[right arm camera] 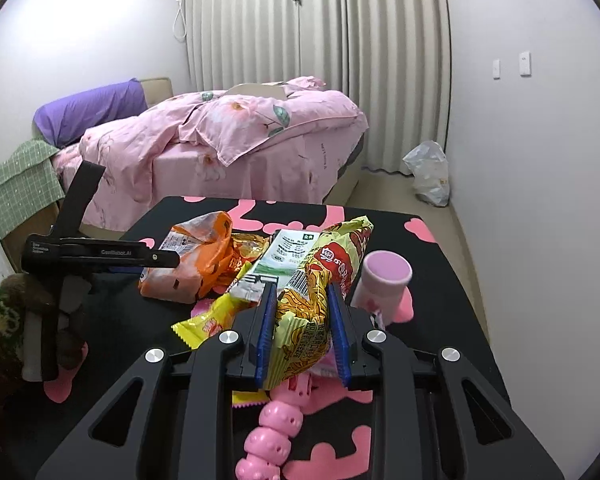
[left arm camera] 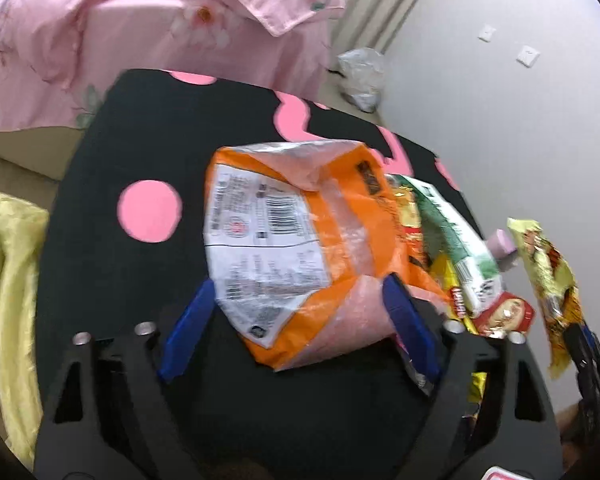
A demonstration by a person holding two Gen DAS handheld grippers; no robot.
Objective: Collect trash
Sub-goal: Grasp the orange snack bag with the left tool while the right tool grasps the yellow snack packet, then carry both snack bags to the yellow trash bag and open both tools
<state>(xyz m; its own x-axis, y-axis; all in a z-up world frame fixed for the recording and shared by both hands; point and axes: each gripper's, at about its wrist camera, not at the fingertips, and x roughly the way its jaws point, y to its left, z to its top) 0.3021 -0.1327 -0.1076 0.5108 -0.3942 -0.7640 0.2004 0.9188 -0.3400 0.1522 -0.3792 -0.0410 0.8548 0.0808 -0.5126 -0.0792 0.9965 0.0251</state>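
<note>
Yellow wrapper (right arm camera: 300, 312): clamped upright in right gripper (right arm camera: 302, 300), above black table (right arm camera: 440, 280). Orange bag (left arm camera: 300, 240): on table between spread pads of left gripper (left arm camera: 300, 312), contact unclear. Pink cup (right arm camera: 384, 276) just beside wrapper.

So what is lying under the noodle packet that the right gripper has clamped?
Below the yellow noodle packet in the right gripper hangs a string of pink pig-faced beads over the black table. The packet hides the string's upper end.
</note>
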